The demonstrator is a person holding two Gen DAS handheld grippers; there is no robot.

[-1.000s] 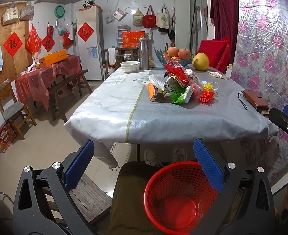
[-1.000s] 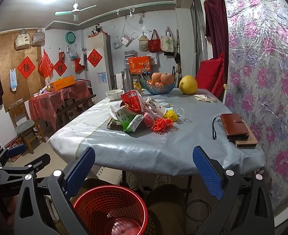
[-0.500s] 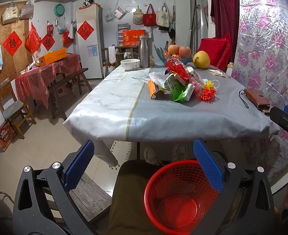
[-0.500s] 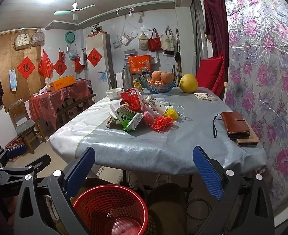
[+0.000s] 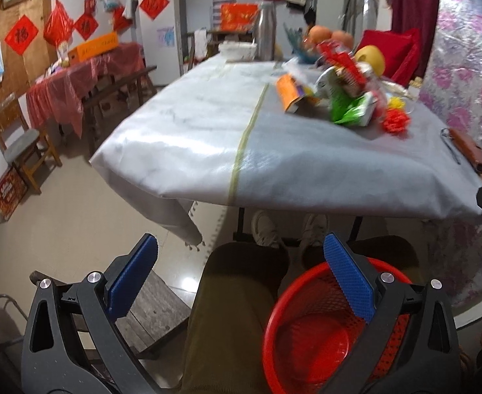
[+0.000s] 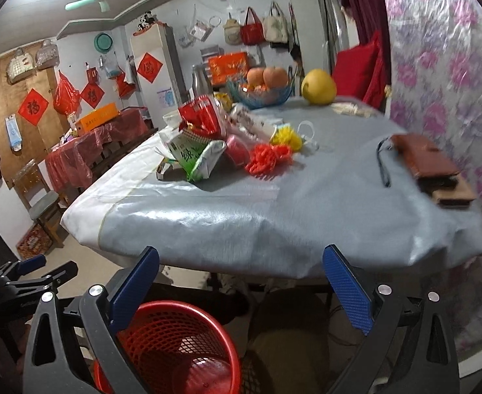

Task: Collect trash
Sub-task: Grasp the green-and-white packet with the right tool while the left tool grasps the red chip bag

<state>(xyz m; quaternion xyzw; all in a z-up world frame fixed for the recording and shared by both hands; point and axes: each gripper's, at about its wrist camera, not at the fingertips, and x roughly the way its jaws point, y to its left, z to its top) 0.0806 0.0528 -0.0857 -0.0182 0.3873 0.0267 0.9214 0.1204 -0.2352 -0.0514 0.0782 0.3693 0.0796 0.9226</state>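
Both claws gape wide, empty — left gripper (image 5: pixel 239 274), right gripper (image 6: pixel 241 282). The heap of crumpled wrappers and cartons (image 6: pixel 204 144) lies on the grey-clothed table (image 6: pixel 273 210) at 12 o'clock; the red mesh plastic basket (image 6: pixel 178 338) sits at 7 o'clock — below the table edge.

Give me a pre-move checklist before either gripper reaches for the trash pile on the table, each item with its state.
1. Left gripper open and empty: ok, blue pads wide apart, nothing between them.
2. Right gripper open and empty: ok, the same.
3. Red mesh plastic basket ready below the table edge: ok, upright by the person's knee; what lies in its bottom: cannot tell.
4. Pile of crumpled wrappers and cartons within a clear path: ok, bare grey tablecloth lies between it and the grippers.
5. Brown leather wallet apart from the trash: ok, near the table's right edge.
6. Sharp view for aiming: not ok, both views are motion-blurred.
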